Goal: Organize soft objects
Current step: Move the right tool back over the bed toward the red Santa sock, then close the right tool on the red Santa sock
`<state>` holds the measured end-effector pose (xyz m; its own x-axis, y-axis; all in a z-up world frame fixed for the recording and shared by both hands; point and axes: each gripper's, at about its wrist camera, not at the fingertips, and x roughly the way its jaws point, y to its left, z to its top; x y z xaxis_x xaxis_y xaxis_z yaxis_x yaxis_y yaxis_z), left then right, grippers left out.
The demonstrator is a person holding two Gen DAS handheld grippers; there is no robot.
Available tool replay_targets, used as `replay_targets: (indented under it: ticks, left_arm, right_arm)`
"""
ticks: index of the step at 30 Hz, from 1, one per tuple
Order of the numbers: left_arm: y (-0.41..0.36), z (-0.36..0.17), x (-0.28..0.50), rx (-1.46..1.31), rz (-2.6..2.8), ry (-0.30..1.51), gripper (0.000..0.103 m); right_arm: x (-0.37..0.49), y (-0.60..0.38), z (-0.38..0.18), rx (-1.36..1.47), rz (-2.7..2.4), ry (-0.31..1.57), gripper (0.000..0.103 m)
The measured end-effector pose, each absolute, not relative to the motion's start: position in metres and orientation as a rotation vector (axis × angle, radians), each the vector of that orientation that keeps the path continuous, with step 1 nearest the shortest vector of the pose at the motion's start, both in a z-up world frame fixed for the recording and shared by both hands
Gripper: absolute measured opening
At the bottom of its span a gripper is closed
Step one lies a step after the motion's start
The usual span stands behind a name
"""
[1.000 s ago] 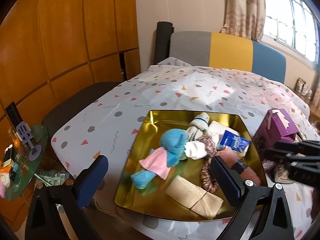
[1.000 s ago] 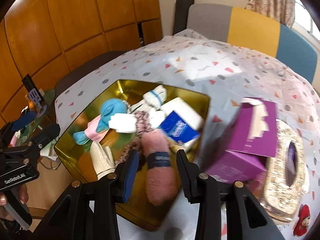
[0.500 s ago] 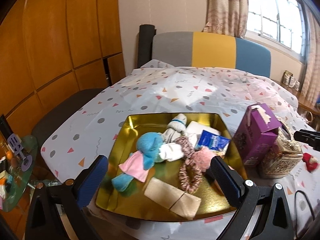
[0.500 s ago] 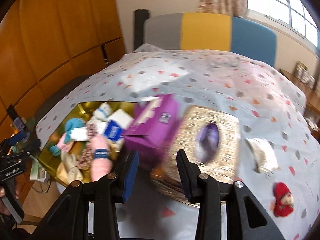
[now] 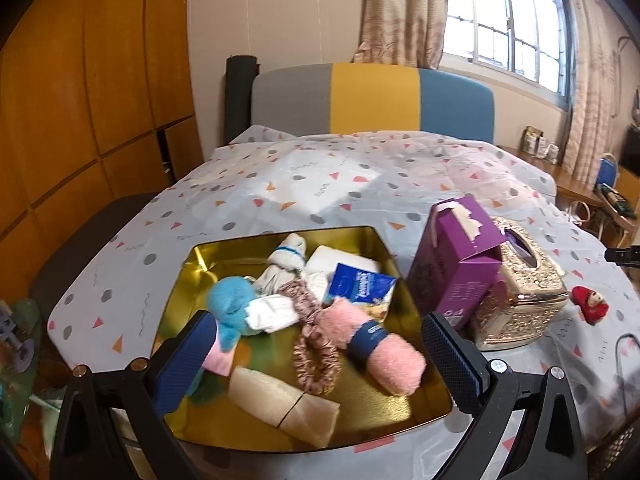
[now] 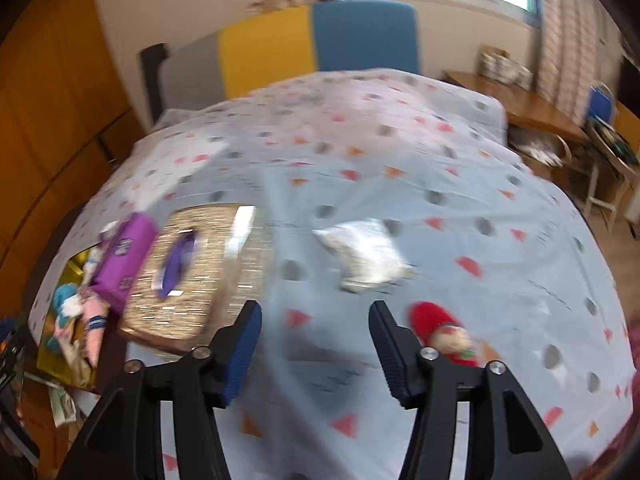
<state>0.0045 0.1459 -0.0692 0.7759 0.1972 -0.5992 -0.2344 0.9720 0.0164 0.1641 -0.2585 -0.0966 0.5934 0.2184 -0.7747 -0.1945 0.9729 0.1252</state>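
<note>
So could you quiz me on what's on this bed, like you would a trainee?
1. True or false: the pink rolled towel lies inside the gold tray.
2. Which soft thing lies on the bedspread outside the tray, nearest the right gripper? A) blue plush toy B) red doll C) scrunchie
3. Fill in: the purple box leans against the gold ______ box.

Key
1. True.
2. B. The red doll lies just beside the right gripper, whose jaws are opening with nothing between them.
3. Tissue.
</note>
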Motion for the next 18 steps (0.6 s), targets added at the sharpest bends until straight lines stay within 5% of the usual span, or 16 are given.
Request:
replay_targets:
  ticks: [7,18]
  left_arm:
    - [0.132,-0.067,0.013,-0.099,0.093,0.638,0.103]
    - [0.095,-0.047,0.02,-0.013,-0.064,0.611,0.103]
  right_arm:
    - [0.187,-0.341,-0.096,0.075,0.076,0.982,0.066]
    - [0.229,-0.334,-0.178,-0.116,0.013,1.257,0.066]
